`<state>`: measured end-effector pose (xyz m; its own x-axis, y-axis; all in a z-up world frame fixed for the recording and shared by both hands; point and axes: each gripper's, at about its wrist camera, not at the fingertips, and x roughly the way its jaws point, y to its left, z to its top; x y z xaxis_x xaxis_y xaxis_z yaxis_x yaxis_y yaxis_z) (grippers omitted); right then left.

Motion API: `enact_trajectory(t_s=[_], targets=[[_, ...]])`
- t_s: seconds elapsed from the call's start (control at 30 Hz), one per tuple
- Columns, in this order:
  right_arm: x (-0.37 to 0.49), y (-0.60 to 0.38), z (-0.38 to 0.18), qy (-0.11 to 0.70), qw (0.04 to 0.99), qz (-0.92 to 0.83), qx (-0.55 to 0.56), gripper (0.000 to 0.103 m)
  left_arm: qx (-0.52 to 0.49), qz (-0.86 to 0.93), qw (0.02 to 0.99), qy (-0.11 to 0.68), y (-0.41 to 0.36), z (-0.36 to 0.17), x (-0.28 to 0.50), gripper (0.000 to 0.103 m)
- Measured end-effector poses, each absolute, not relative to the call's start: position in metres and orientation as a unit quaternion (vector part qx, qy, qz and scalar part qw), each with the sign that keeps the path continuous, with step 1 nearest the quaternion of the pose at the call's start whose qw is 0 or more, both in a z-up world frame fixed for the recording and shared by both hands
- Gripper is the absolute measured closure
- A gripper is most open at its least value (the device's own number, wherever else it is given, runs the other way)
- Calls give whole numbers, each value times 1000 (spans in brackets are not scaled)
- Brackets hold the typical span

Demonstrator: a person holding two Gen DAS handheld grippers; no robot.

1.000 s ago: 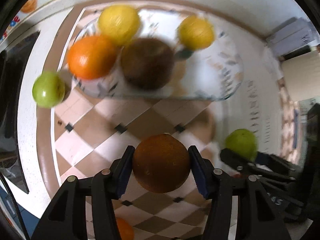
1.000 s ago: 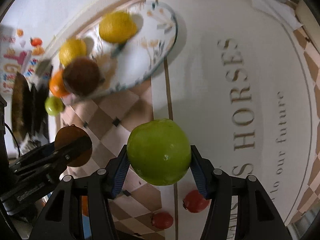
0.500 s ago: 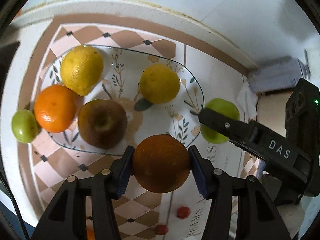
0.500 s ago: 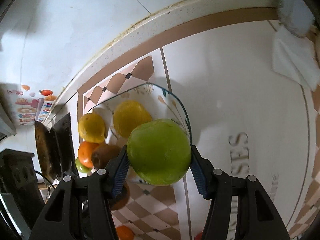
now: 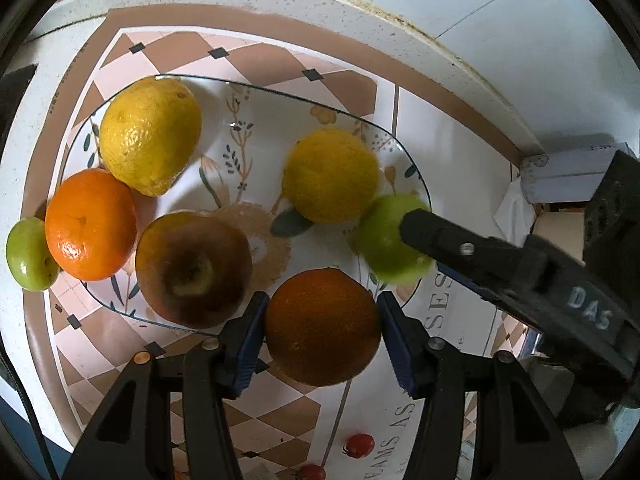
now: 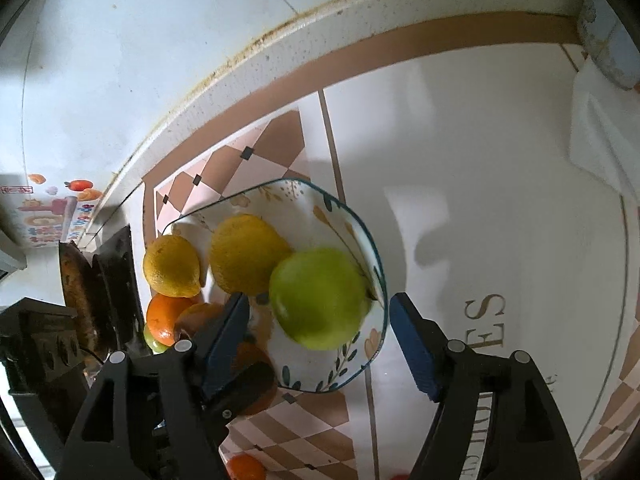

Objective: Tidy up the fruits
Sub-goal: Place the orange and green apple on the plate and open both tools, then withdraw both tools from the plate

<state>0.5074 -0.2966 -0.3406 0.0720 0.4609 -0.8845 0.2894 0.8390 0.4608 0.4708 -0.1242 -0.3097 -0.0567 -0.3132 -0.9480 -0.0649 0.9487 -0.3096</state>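
Note:
A floral plate (image 5: 256, 144) holds two lemons (image 5: 150, 134), an orange (image 5: 90, 224) and a brown apple (image 5: 194, 268). My left gripper (image 5: 322, 338) is shut on a dark orange (image 5: 322, 326), held just above the plate's near rim. My right gripper (image 6: 320, 340) is open; a green apple (image 6: 320, 298) sits blurred between its spread fingers, at the plate's right end (image 6: 376, 264), beside a lemon (image 6: 246, 254). The apple also shows in the left wrist view (image 5: 384, 236).
A small green fruit (image 5: 28, 254) lies off the plate's left edge. Small red fruits (image 5: 360, 445) and another orange (image 6: 246, 467) lie on the patterned mat nearer me. A wall ledge (image 5: 360, 24) runs behind; a box (image 5: 568, 176) stands right.
My right gripper has opened and let go of the green apple over the plate's right end. My left gripper has moved closer to the plate with the dark orange.

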Motion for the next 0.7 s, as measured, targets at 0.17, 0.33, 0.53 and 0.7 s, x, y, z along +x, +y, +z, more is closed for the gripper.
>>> enact_trajectory(t_s=[0.17, 0.33, 0.53, 0.7], targets=[[501, -303, -329, 676, 690, 53, 254, 27, -113, -100, 686, 712, -133, -301, 471, 17], [486, -304, -314, 671, 713, 35, 202, 15, -75, -85, 712, 693, -124, -281, 468, 16], [455, -290, -296, 658, 740, 16, 141, 11, -9, -36, 758, 651, -100, -252, 454, 16], [427, -273, -278, 643, 758, 9, 106, 10, 16, -20, 777, 629, -80, -235, 437, 16]])
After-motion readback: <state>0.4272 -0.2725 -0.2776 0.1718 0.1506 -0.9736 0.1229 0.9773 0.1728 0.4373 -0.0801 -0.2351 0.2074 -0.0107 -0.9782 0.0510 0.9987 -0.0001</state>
